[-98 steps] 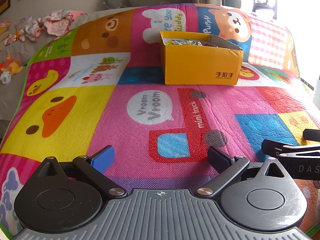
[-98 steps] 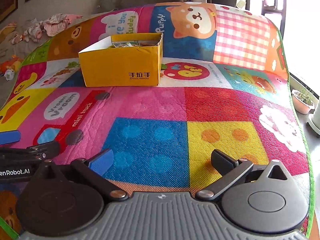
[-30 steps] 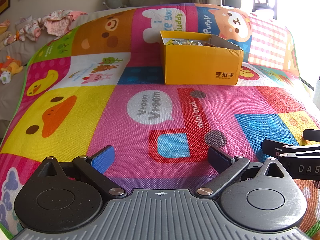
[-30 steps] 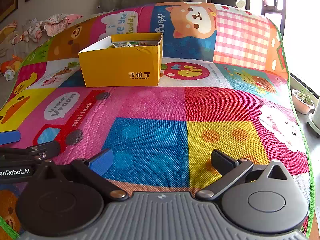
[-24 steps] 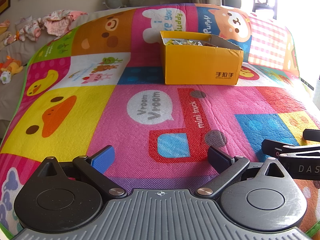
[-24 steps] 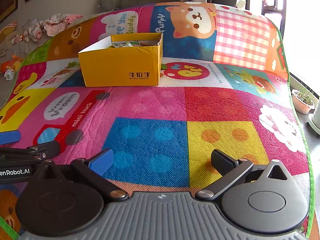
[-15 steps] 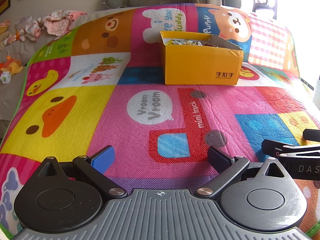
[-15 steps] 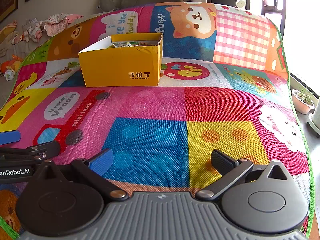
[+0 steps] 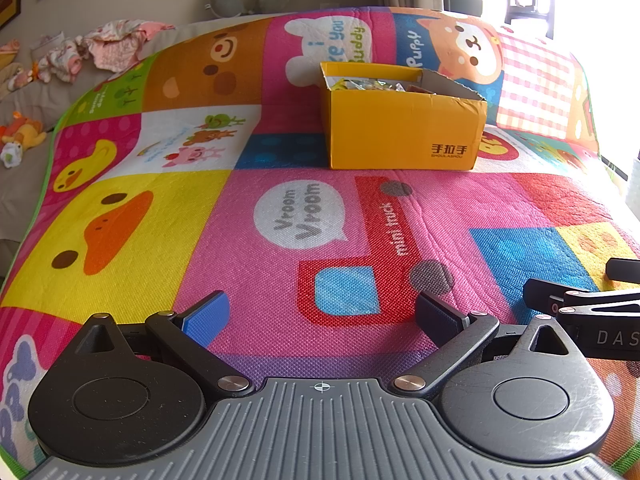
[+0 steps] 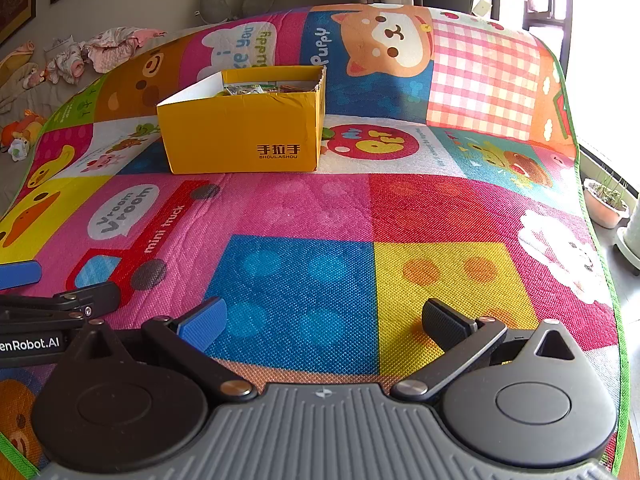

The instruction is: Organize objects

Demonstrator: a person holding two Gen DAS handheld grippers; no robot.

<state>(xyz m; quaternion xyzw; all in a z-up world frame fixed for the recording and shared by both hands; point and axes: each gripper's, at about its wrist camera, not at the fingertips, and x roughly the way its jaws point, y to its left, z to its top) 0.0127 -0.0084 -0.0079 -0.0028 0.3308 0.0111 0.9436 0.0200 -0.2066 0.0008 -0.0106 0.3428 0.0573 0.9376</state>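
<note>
**Both grippers open, box far on mat**

Left hand-held gripper (image 9: 320,314) spread wide, empty, low over the mat (image 9: 256,280) near the truck print. Right hand-held gripper (image 10: 324,320) also spread, empty, over blue and yellow squares. Yellow box (image 9: 404,132) sits on the mat at 12 o'clock from left view, 11 o'clock from right view (image 10: 244,136), well apart from both. Small packets inside, unclear what.

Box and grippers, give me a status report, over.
Left gripper and right gripper: jaws open, empty, low over the mat. Box ahead on the mat, top open, small items inside. Nothing between grippers and box.
</note>
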